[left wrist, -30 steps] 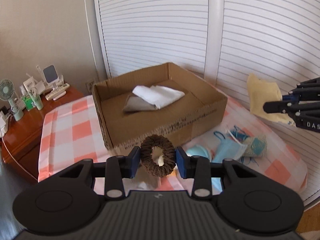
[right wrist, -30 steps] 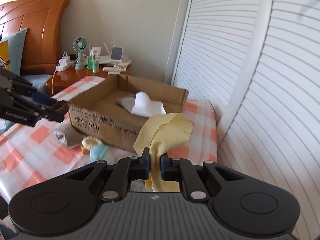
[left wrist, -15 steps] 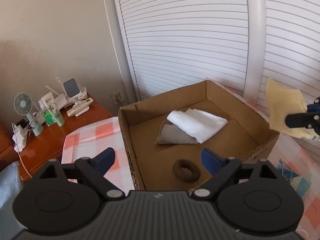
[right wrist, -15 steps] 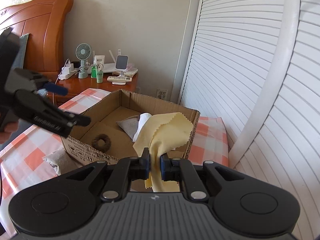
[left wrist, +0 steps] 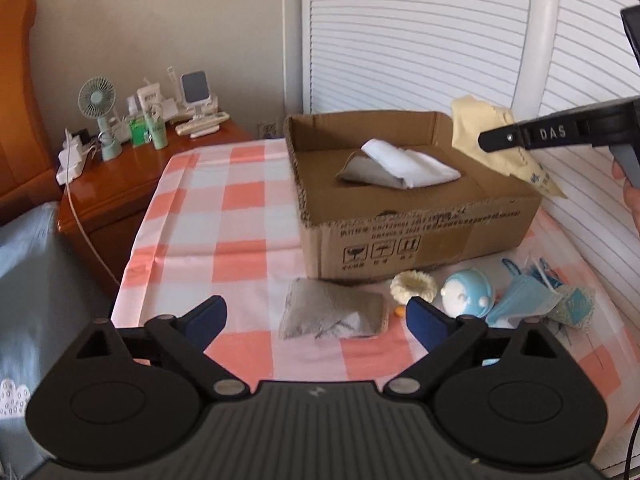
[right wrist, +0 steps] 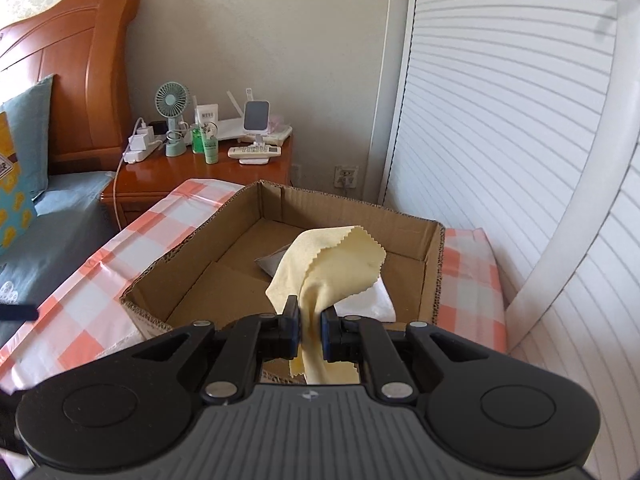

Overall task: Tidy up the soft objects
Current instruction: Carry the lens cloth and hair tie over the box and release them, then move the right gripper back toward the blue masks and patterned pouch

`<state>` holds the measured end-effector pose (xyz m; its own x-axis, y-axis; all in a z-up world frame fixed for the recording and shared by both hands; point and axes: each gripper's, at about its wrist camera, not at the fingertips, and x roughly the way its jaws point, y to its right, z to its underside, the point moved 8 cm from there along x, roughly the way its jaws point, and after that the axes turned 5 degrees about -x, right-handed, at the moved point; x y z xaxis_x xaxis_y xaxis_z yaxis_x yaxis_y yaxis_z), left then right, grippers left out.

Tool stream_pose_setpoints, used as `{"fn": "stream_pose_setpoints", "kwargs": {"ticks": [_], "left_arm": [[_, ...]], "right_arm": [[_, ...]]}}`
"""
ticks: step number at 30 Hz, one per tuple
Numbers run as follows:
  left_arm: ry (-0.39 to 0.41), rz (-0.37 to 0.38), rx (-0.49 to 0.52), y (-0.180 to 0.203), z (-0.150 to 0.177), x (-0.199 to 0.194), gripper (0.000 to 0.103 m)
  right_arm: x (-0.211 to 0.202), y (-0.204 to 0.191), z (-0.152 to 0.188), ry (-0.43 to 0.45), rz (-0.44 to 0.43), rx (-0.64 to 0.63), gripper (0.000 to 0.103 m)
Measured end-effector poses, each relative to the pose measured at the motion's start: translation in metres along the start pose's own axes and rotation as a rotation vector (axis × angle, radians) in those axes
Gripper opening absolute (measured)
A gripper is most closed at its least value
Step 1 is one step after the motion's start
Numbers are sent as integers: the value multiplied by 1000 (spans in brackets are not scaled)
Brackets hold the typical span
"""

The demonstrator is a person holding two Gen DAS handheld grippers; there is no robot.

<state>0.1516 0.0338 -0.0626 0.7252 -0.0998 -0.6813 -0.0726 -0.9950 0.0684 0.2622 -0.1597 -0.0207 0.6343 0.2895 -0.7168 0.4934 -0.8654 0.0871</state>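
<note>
A cardboard box (left wrist: 420, 236) stands on the checked tablecloth (left wrist: 224, 232) with a white cloth (left wrist: 408, 162) and a grey cloth (left wrist: 354, 170) inside. My left gripper (left wrist: 315, 308) hangs in front of the box, jaws wide and still opening, nothing between the pads. Below it lies a grey cloth (left wrist: 332, 314), beside a cream scrunchie (left wrist: 414, 286), a blue toy (left wrist: 468, 298), blue masks (left wrist: 524, 304) and a teal pouch (left wrist: 576, 304). My right gripper (right wrist: 310, 326) is shut on a yellow cloth (right wrist: 340, 264) over the near right part of the box (right wrist: 352, 216). The box's front wall hides its near floor.
A wooden nightstand (left wrist: 132, 176) with a small fan (left wrist: 98, 116), bottles and a remote stands left of the table. A bed with a wooden headboard (right wrist: 80, 80) lies further left. White louvred doors (left wrist: 420, 40) close off the back and right. A hand (left wrist: 632, 200) shows at the right edge.
My left gripper released the brown scrunchie into the box, opened wide and drew back and down to the table's front. The right gripper carried the yellow cloth over the box.
</note>
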Motion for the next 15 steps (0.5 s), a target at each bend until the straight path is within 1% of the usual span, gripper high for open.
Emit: {"fn": "stream_pose_setpoints", "kwargs": {"ticks": [1, 3, 4, 5, 6, 7, 8, 10, 15], "left_arm": [[-11, -9, -9, -3, 4, 0, 96], [-6, -14, -17, -8, 6, -4, 96], [3, -16, -22, -10, 6, -7, 96], [11, -15, -28, -12, 5, -11, 97], [16, -15, -34, -14, 5, -13, 99], [18, -16, -37, -15, 5, -15, 100], [20, -20, -34, -16, 5, -17, 100], [16, -26, -27, -16, 7, -17, 100], [4, -23, -20, -14, 10, -15, 100]], "right_arm": [[5, 0, -2, -9, 8, 4, 13], [13, 1, -7, -23, 28, 11, 24], [15, 2, -8, -29, 34, 8, 44], [16, 4, -9, -33, 46, 8, 73], [15, 4, -9, -27, 54, 12, 87], [11, 6, -9, -2, 62, 19, 103], [7, 6, -8, 22, 60, 26, 103], [3, 7, -2, 3, 45, 35, 103], [-7, 6, 15, -14, 73, 25, 103]]}}
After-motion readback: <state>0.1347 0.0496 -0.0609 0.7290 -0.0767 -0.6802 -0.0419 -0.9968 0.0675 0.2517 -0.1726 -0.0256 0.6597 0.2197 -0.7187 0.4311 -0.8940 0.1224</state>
